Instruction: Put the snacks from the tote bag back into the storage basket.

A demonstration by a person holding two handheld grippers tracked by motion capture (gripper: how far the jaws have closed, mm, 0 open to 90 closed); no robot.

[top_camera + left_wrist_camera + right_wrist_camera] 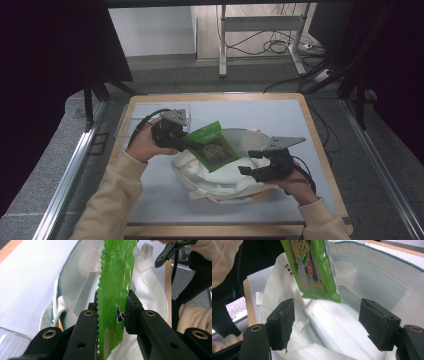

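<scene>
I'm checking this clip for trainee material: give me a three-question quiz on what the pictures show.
1. True or false: the left gripper is shut on the green snack packet.
2. What lies under the packet? A) a white cloth bag B) a metal bowl C) a cardboard box
3. How do the right gripper's jaws stand, and is anything between them?

Key
1. True: its pads clamp the packet's crimped edge.
2. A: the white cloth bag, lying on the table.
3. Open and holding nothing; they point into the bag's mouth, with the packet hanging beyond them.
</scene>
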